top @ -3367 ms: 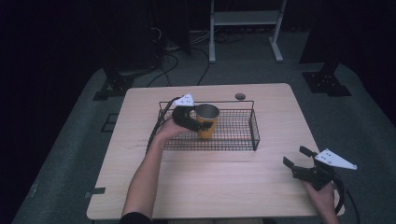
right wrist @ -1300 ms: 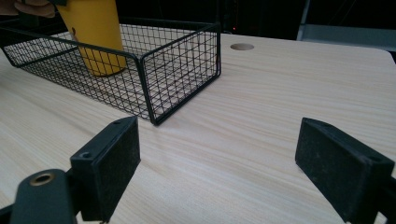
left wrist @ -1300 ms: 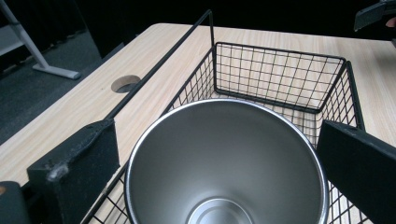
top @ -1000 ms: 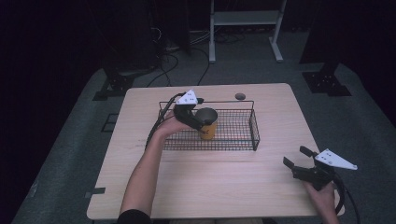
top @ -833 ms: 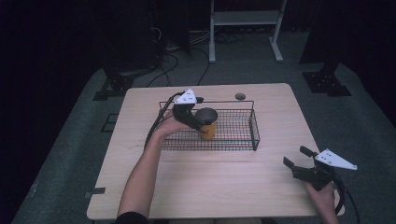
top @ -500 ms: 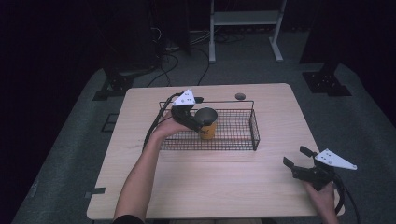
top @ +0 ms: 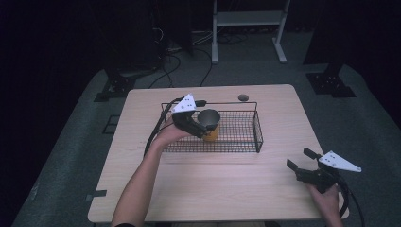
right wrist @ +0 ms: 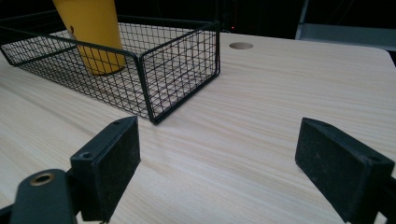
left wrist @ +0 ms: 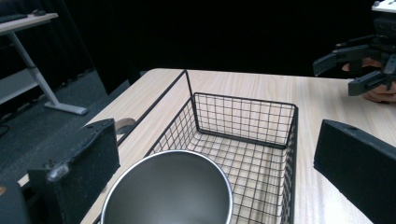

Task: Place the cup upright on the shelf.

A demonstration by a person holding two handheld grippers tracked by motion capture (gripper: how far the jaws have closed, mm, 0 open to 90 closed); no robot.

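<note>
A yellow cup (top: 211,134) with a steel inside stands upright in the left part of a black wire basket (top: 257,133) on the wooden table. My left gripper (top: 202,126) sits at the cup's left side, over the basket's left end. In the left gripper view its jaws are wide apart, with the cup's rim (left wrist: 168,191) low between them, close to the left-hand jaw and clear of the other; the left gripper (left wrist: 219,156) is open. My right gripper (top: 299,159) rests open near the table's front right corner, nothing in it. From the right gripper view the cup (right wrist: 95,32) shows inside the basket (right wrist: 182,60), beyond the right gripper (right wrist: 219,154).
A round cable hole (top: 243,97) lies in the table behind the basket. The basket's right half (left wrist: 243,140) holds nothing. Bare wood (top: 227,184) stretches between basket and front edge. A white desk frame (top: 246,19) and cables stand on the floor beyond the table.
The left gripper has shifted slightly beside the cup, which stays upright in the basket. The right gripper has not moved.
</note>
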